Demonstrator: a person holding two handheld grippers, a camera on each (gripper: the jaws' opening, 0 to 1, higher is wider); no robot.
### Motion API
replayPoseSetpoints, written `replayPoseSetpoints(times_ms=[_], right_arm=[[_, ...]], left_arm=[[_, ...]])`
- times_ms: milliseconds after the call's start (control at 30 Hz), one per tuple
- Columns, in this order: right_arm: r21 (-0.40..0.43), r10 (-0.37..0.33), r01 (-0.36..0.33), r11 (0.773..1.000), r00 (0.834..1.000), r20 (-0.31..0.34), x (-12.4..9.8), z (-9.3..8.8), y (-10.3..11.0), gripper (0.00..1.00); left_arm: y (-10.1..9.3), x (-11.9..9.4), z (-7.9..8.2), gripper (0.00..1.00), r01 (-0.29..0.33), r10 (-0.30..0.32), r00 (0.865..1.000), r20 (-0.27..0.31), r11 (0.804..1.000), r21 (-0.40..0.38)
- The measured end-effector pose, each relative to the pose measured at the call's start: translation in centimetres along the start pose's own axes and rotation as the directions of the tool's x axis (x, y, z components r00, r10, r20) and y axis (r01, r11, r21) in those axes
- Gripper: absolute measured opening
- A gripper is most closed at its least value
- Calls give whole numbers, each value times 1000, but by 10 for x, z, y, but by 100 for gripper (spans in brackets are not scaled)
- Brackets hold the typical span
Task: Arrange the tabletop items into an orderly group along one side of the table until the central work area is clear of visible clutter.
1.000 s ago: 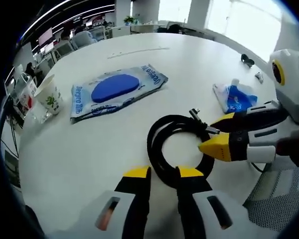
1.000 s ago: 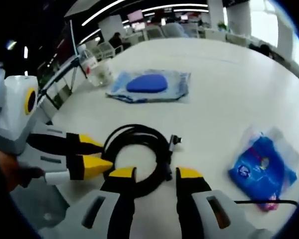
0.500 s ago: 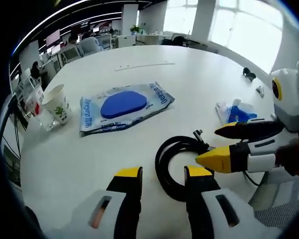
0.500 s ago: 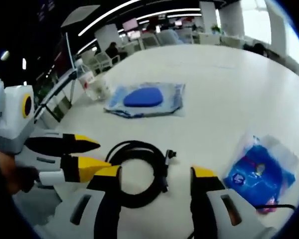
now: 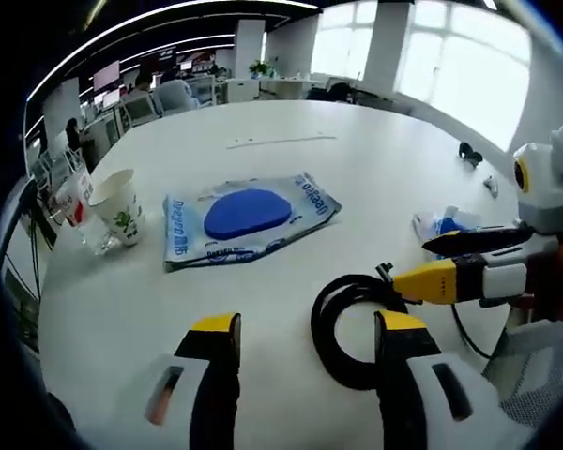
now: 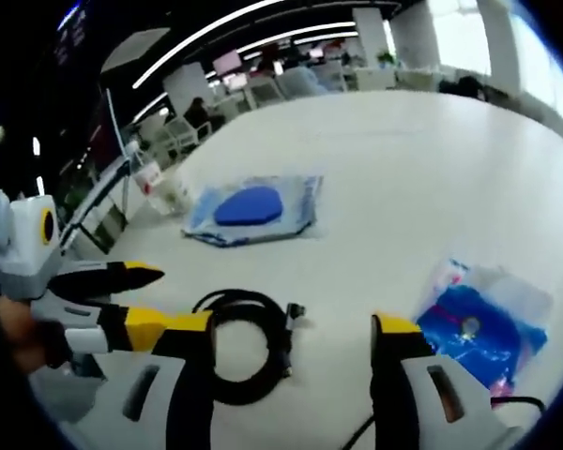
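Glossy black cable [image 5: 352, 323] coils on smooth white table [image 5: 263, 122] between left gripper [image 5: 305, 328] and right gripper [image 6: 291, 328], both spread empty.

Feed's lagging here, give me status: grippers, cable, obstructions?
Both grippers open, empty: left, right. Coiled black cable flat on table, between them. Nothing blocking.

Each view looks forward, close and low, over its own gripper's spread jaws across the white table [image 5: 263, 309]. Both share the coiled black cable [image 5: 352, 323] just ahead and the blue wipes pack [image 6: 253, 206] beyond.
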State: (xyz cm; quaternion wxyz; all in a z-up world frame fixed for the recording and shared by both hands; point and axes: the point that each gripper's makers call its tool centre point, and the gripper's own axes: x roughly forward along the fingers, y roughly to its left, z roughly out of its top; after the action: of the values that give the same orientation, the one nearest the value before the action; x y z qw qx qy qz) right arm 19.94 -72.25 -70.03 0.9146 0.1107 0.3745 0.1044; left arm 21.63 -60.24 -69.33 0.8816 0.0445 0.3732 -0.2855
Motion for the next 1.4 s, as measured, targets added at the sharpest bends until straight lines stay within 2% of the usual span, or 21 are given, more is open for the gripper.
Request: replayPoseSetpoints(times_ms=[167, 267, 300, 400, 533, 667, 733, 1000, 1100, 1400], right_arm=[[-4, 11, -11, 1000, 999, 50, -1, 19, 0, 70], [-7, 12, -11, 1000, 998, 56, -1, 25, 0, 72], [-6, 12, -12, 1000, 998, 57, -1, 26, -1, 73], [7, 22, -22, 1000, 999, 42, 1, 26, -2, 75], [32, 23, -25, 999, 998, 58, 0, 28, -5, 77], [48, 27, -29, 998, 999, 37, 1, 27, -8, 81], [83, 35, -38, 996, 999, 35, 1, 28, -8, 83], [87, 60, -67, 994, 995, 77, 5, 45, -5, 94], [39, 79, -82, 996, 994, 70, 9, 48, -1, 100], [14, 96, -97, 995, 994, 62, 20, 60, 4, 100]], left_arm=[[3, -3, 13, 61, 2, -1, 999, 33, 1000, -13], [3, -5, 23, 63, 8, -6, 998, 63, 999, -36], [5, -7, 29, 64, 3, 2, 996, 90, 998, -58], [7, -9, 37, 65, 5, 1, 995, 104, 999, -52], [10, -11, 44, 71, 13, -6, 992, 125, 998, -58], [10, -13, 46, 78, 38, -29, 991, 134, 997, -60], [11, -13, 46, 83, 39, -30, 990, 138, 997, -60], [15, -13, 54, 95, 80, -69, 986, 150, 994, -72], [17, -12, 56, 97, 92, -79, 986, 149, 993, -81], [32, -12, 60, 99, 82, -68, 986, 151, 992, -91]])
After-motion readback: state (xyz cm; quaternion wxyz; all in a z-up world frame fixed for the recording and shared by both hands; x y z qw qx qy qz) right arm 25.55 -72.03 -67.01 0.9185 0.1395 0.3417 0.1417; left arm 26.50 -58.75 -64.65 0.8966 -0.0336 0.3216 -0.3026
